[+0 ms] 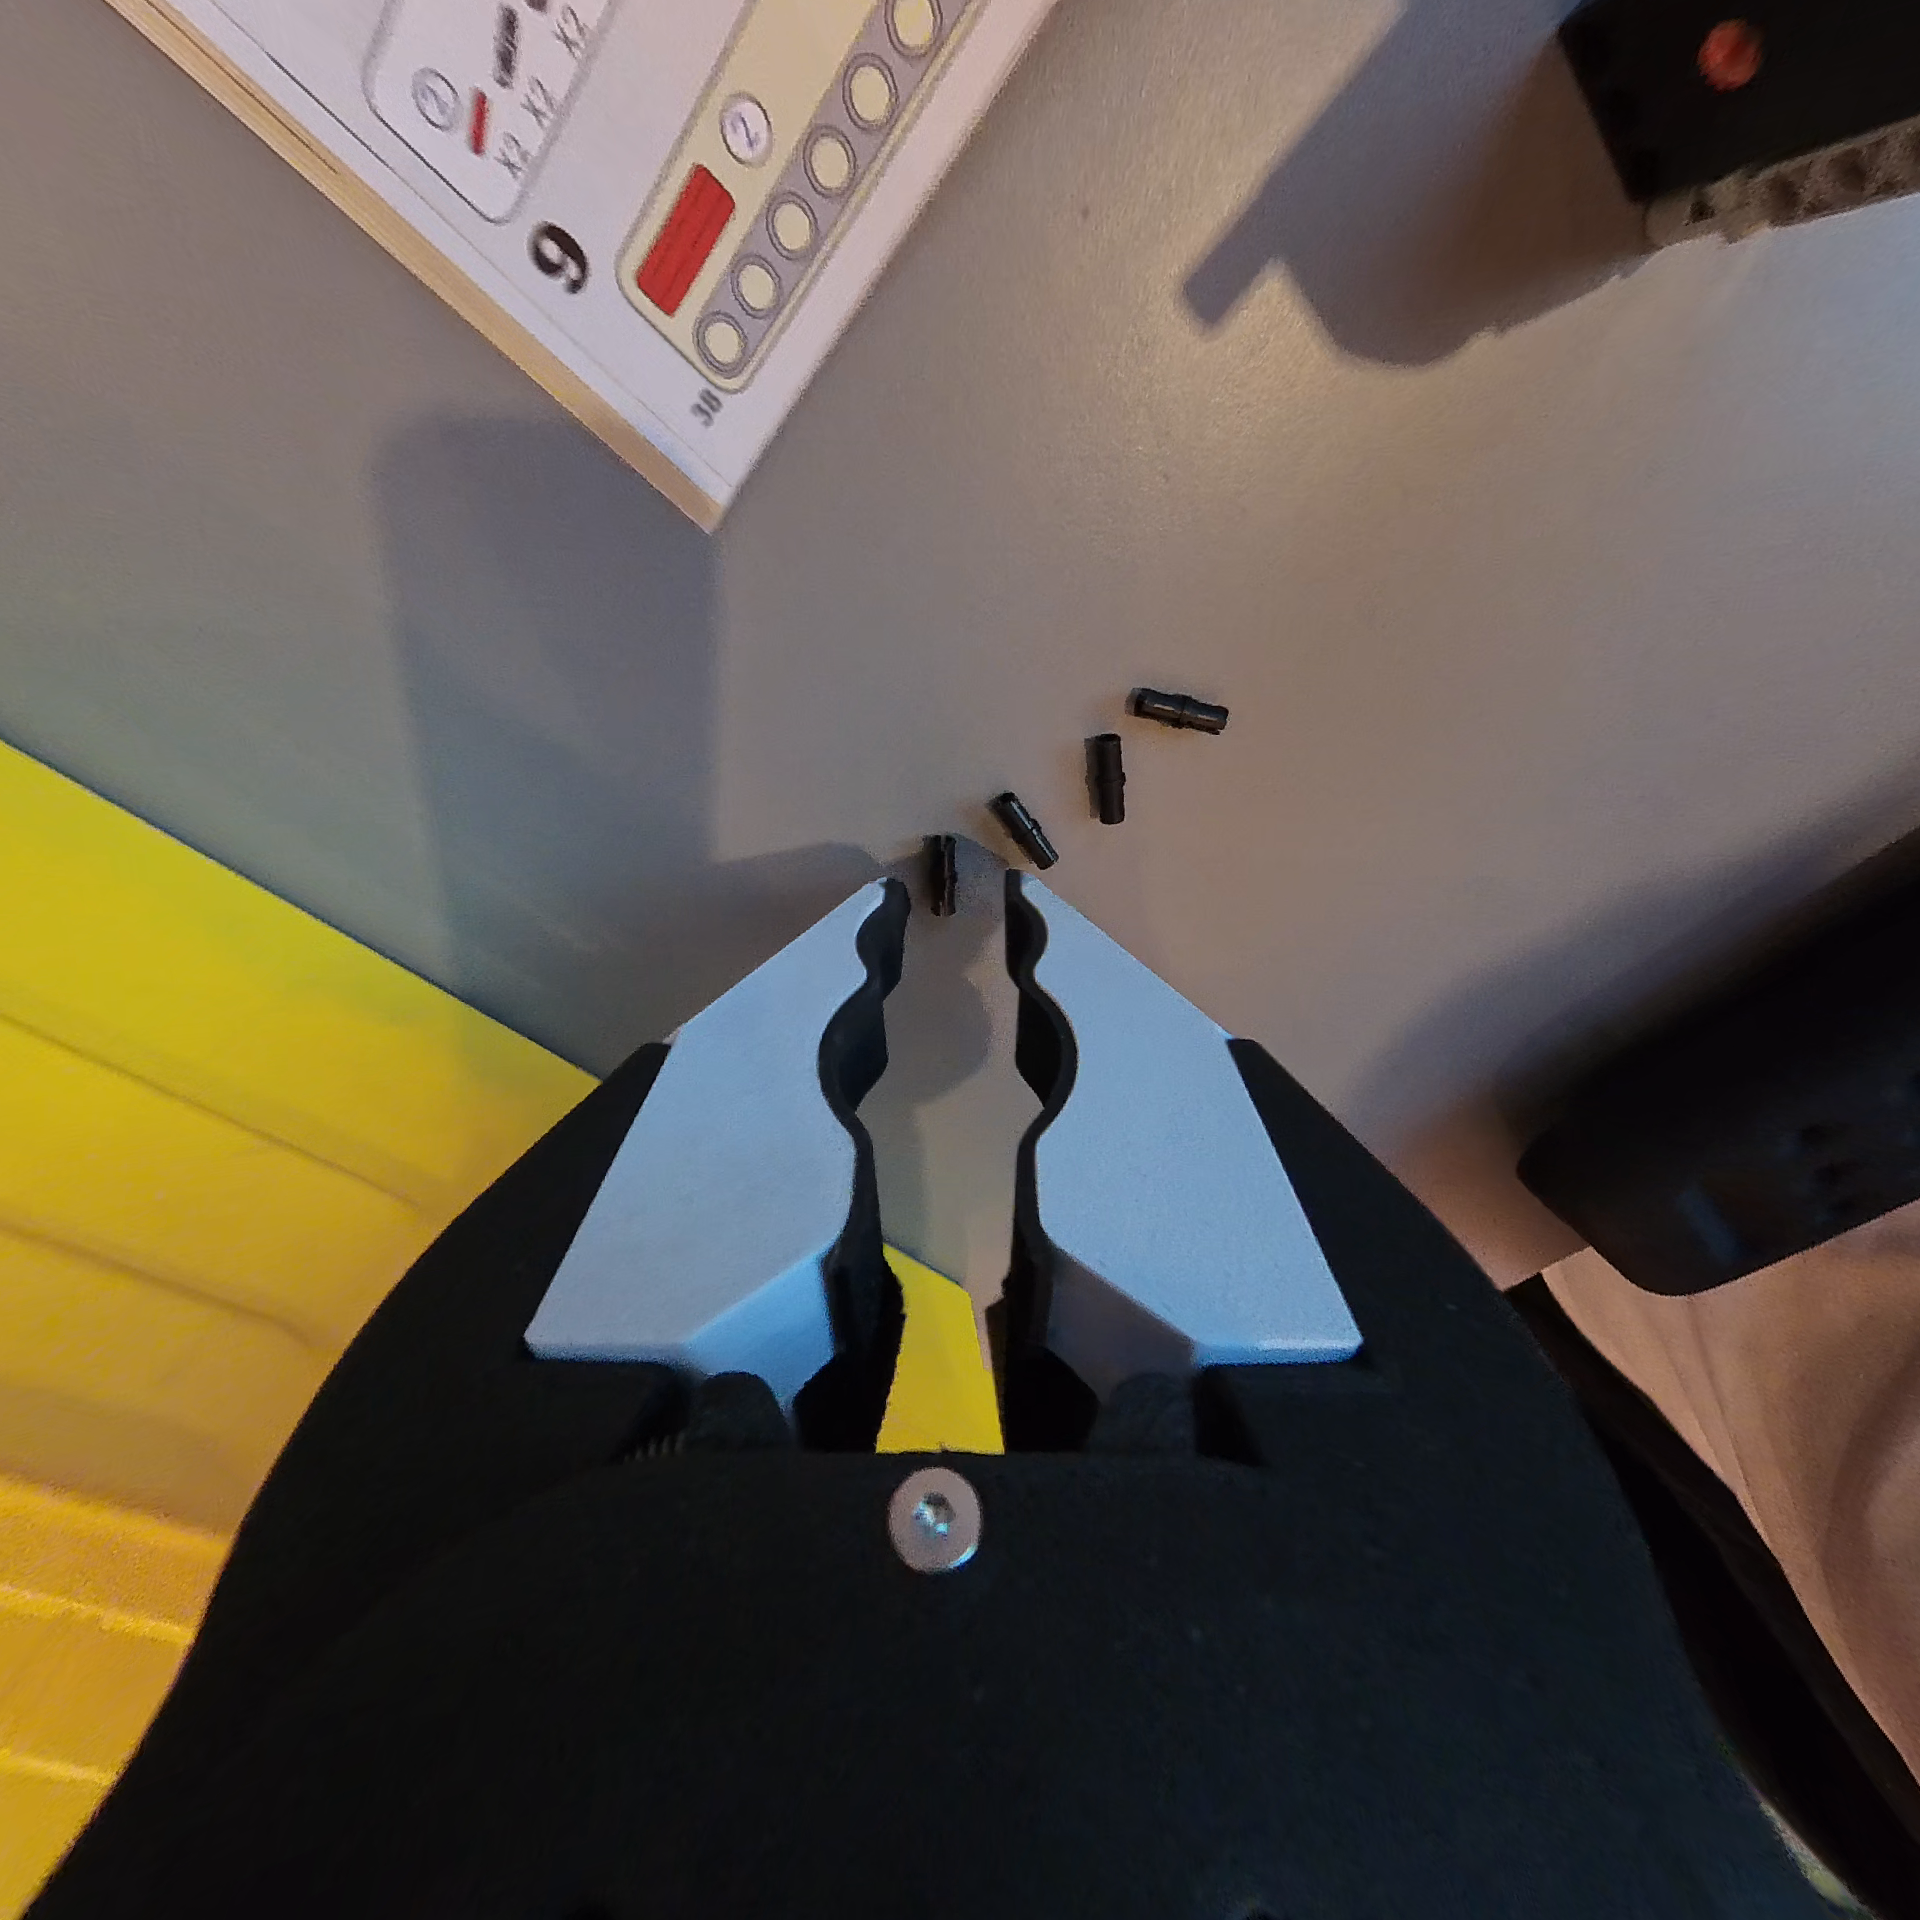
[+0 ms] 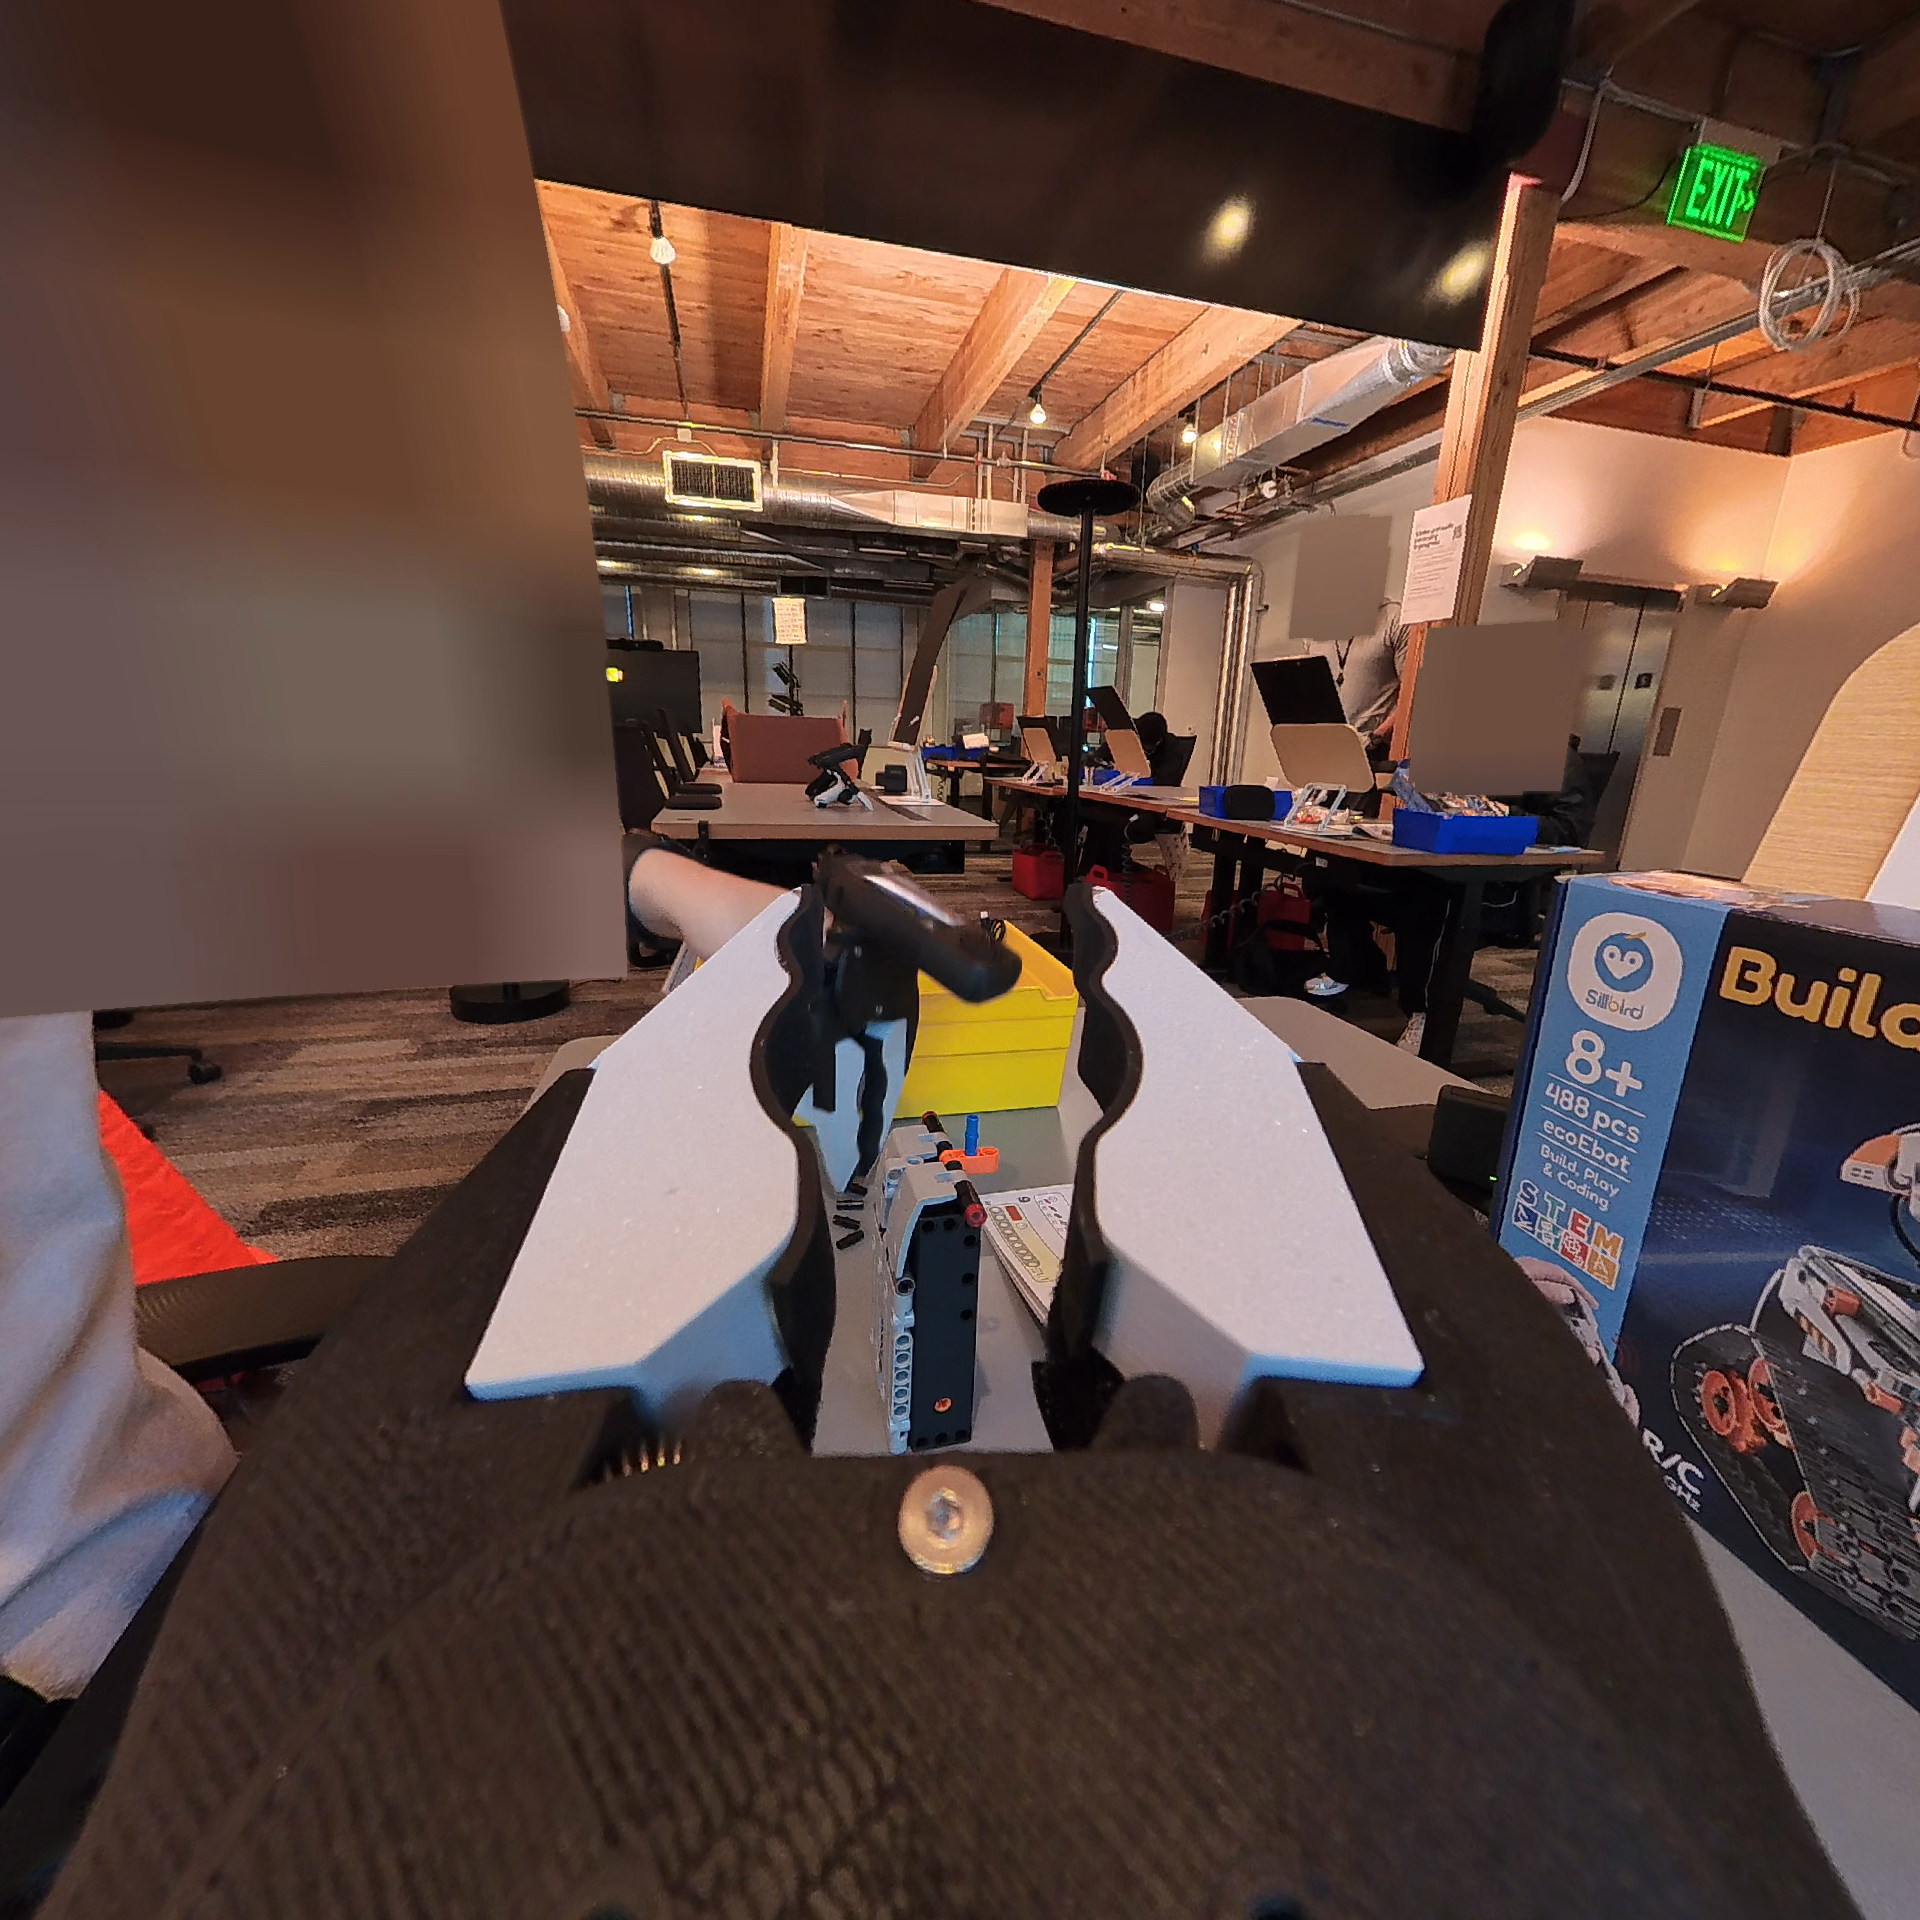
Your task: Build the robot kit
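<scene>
My left gripper [image 1: 954, 883] points down at the grey table [image 1: 1351, 520], open by a narrow gap. One small black pin [image 1: 940, 875] lies right at its fingertips, between them and not pinched. Three more black pins [image 1: 1107, 777] lie in a loose row to the right. My right gripper [image 2: 942, 899] is open wide and empty. A black and grey brick assembly [image 2: 930, 1320] stands on the table below and between its fingers, untouched; it also shows in the left wrist view [image 1: 1745, 114]. The left gripper [image 2: 868, 1039] shows farther off in the right wrist view, above the pins [image 2: 847, 1216].
An open instruction booklet [image 1: 623, 208] lies beyond the pins. A yellow bin [image 1: 156, 1143] stands to the left. A blue kit box [image 2: 1714, 1195] stands at the right. Small orange and blue parts [image 2: 971, 1143] lie behind the assembly. The right gripper's dark body [image 1: 1745, 1122] is close on the right.
</scene>
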Available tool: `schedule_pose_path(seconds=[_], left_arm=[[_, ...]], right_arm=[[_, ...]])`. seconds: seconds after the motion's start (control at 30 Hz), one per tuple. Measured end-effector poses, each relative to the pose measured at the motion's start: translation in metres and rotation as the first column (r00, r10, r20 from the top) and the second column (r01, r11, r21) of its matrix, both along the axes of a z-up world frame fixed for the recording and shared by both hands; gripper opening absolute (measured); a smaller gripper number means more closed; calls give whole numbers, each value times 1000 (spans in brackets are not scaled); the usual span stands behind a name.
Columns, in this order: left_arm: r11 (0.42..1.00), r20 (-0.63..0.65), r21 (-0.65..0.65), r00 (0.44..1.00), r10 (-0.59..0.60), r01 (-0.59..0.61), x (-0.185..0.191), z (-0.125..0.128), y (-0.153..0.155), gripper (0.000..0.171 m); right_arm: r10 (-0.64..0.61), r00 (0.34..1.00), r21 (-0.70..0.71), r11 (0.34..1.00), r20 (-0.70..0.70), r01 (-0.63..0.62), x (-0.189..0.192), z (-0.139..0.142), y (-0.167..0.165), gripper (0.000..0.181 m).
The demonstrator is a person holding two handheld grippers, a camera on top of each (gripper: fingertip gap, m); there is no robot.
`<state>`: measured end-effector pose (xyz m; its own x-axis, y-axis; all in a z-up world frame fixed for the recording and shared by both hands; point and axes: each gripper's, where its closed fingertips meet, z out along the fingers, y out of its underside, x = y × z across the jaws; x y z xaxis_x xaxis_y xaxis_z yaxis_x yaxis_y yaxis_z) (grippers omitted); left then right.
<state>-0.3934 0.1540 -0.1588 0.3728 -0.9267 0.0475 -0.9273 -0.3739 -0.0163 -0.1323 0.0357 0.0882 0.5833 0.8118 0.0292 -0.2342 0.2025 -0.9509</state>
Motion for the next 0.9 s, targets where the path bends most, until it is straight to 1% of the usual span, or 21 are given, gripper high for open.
schedule_pose_path(seconds=[0.07,0.1,0.17,0.23,0.3,0.33,0.37,0.4,0.43,0.5,0.53,0.6,0.63,0.67,0.7,0.77,0.8,0.9], left_arm=[[1000,39,26,999,7,-9,4,13,5,18],[999,71,36,997,13,-15,7,24,7,18],[994,176,93,984,32,-49,14,55,19,12],[977,286,187,957,42,-99,11,98,38,10],[932,382,310,922,57,-186,-6,143,68,13],[913,419,340,906,66,-224,-19,160,81,12],[910,439,337,895,74,-241,-33,169,88,11],[914,440,326,894,79,-241,-47,172,95,7],[908,426,338,901,86,-246,-64,172,106,8],[891,365,391,928,80,-231,-96,159,130,4],[886,327,411,942,74,-213,-112,148,140,1],[896,234,409,969,79,-171,-139,120,151,4],[898,174,411,981,90,-156,-154,107,156,4],[886,119,432,985,129,-168,-170,97,164,2],[880,80,434,981,175,-193,-181,88,168,2],[885,50,399,970,239,-239,-192,71,169,2],[879,30,401,963,269,-258,-198,65,171,1],[870,-3,404,951,309,-281,-207,51,174,2]], right_arm=[[-1,1000,0,1000,1,1,0,0,0,47],[-1,1000,-1,1000,1,1,0,0,0,47],[-2,1000,0,1000,4,2,0,0,0,47],[0,1000,2,1000,1,0,0,0,0,48],[3,1000,6,1000,-1,-3,-1,1,-1,47],[4,1000,8,1000,1,-4,-2,2,-2,48],[5,1000,10,1000,3,-5,-3,2,-2,48],[5,1000,11,1000,6,-5,-4,2,-2,48],[5,1000,11,1000,9,-5,-4,1,-2,48],[6,1000,6,1000,11,-6,-5,0,-1,48],[6,1000,5,1000,11,-6,-5,0,-1,48],[3,1000,0,1000,7,-3,-4,-1,1,48],[3,1000,-3,1000,5,-2,-4,-2,1,48],[1,1000,-4,1000,4,-1,-3,-2,2,48],[-1,1000,-4,1000,2,1,-2,-2,2,48],[-2,1000,-10,1000,-2,2,-1,-3,3,48],[-2,1000,-12,1000,-2,2,-1,-3,4,48],[-1,1000,-17,1000,1,2,-2,-5,5,48]])
